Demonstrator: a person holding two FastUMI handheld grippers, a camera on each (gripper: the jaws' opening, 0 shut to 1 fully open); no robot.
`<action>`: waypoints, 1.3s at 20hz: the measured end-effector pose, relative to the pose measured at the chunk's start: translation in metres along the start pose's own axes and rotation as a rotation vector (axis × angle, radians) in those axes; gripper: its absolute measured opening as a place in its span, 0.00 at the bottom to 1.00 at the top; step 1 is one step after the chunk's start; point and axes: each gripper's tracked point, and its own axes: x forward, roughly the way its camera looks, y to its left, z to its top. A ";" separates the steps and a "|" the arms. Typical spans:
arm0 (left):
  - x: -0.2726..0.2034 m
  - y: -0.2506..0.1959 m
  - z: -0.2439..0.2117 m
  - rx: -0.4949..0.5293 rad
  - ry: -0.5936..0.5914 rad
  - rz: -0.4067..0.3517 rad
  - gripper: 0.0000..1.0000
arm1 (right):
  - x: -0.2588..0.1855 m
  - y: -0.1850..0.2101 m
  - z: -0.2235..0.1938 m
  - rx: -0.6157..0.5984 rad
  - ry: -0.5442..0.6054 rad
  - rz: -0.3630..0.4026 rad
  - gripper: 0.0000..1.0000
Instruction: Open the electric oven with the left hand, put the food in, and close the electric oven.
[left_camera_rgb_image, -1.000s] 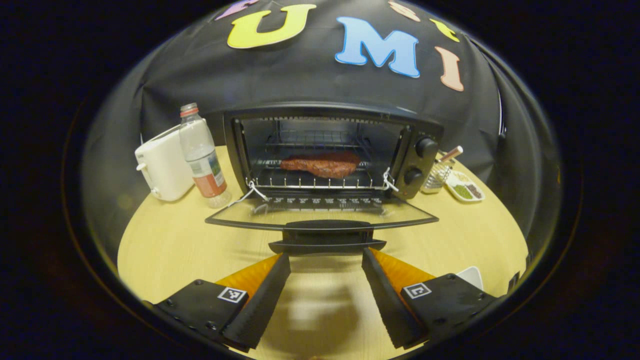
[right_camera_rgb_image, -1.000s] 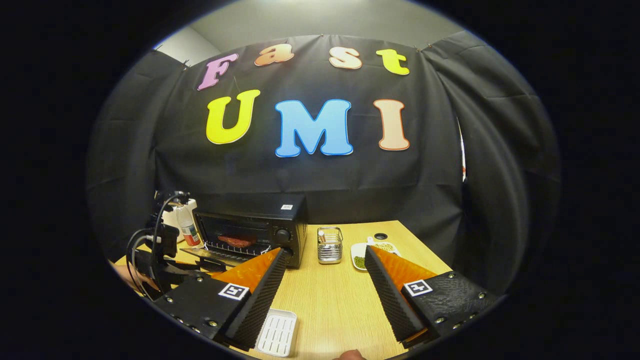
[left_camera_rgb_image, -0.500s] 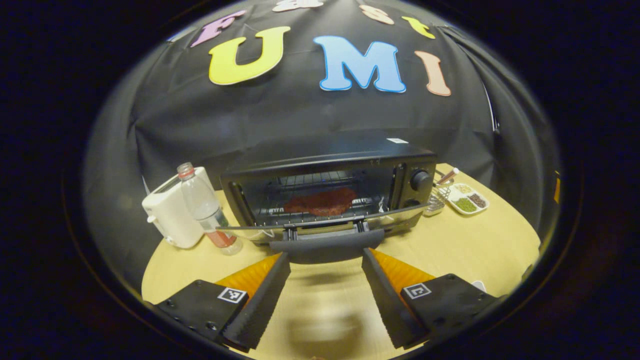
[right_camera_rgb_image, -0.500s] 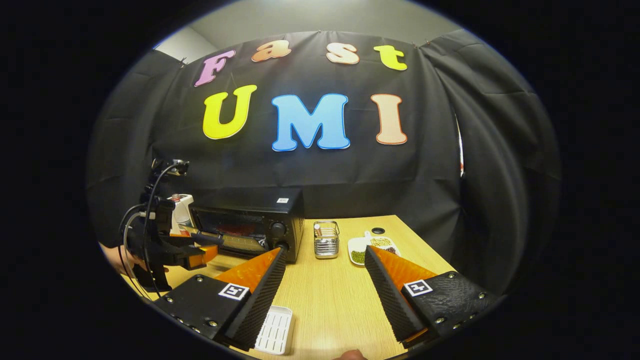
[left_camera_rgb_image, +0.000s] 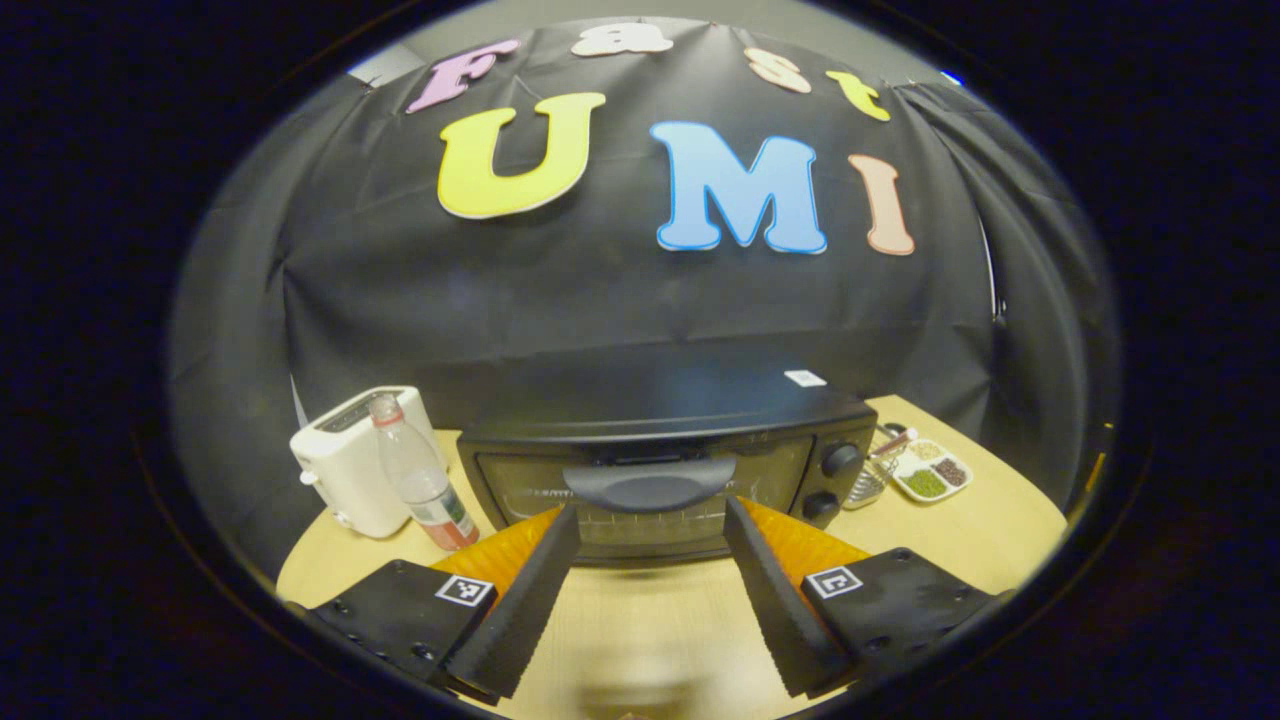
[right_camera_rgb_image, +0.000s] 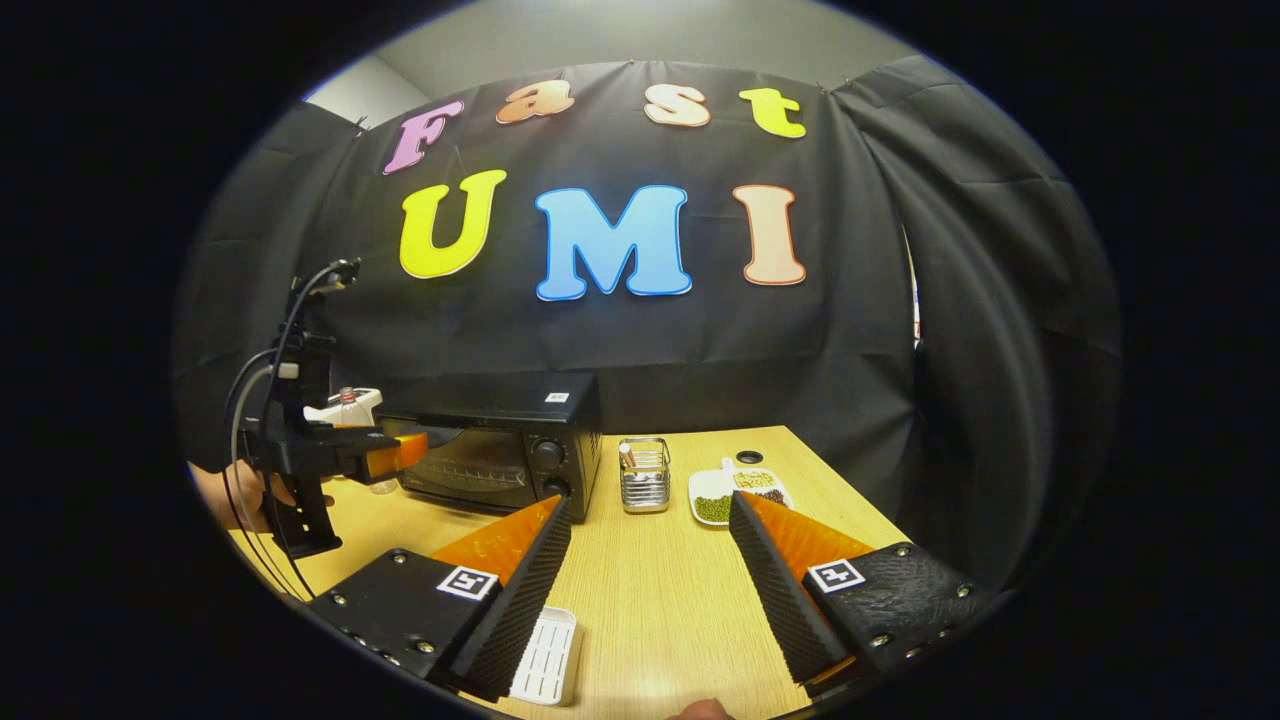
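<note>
- The left tongs (left_camera_rgb_image: 648, 560) are spread wide with nothing between them, their tips right at the front of the electric oven (left_camera_rgb_image: 655, 470), one to each side below the door handle (left_camera_rgb_image: 650, 483); whether they touch the door cannot be told.
- In the right gripper view the left tongs (right_camera_rgb_image: 400, 452) reach the oven's (right_camera_rgb_image: 510, 445) front from the side, held by a hand (right_camera_rgb_image: 240, 495) with cables trailing above it.
- The right tongs (right_camera_rgb_image: 650, 570) are spread too, empty, hovering over the desk (right_camera_rgb_image: 660, 590) well apart from the oven.
- The oven stands at the back of the desk (left_camera_rgb_image: 960, 530) against the cloth wall, its door upright and shut; the food behind the dark glass cannot be made out.
- Compared with a second ago, the door has swung from lying flat open, with the reddish food seen on the rack, to shut; half a second ago it was partway up.
- A small white sticker (left_camera_rgb_image: 805, 378) sits on the oven's top; its writing is too small to read.
- Two knobs (left_camera_rgb_image: 842, 460) sit on the oven's right side.
- Left of the oven stand a plastic bottle (left_camera_rgb_image: 420, 485) with an unreadable label and a white toaster (left_camera_rgb_image: 345, 460).
- Right of it are a wire holder (right_camera_rgb_image: 645, 475) and a white dish (right_camera_rgb_image: 735, 492) of beans.
- A white ribbed tray (right_camera_rgb_image: 545, 655) lies by the right tongs.
</note>
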 end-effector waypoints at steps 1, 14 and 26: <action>-0.009 -0.002 0.010 0.001 -0.024 0.001 1.00 | -0.002 -0.001 0.004 -0.001 -0.011 0.003 0.97; -0.176 0.007 0.108 -0.018 -0.320 0.119 0.91 | -0.026 0.001 0.061 -0.093 -0.164 0.130 0.97; -0.258 0.032 0.102 -0.001 -0.346 0.124 1.00 | -0.071 0.044 0.090 -0.074 -0.257 0.113 0.97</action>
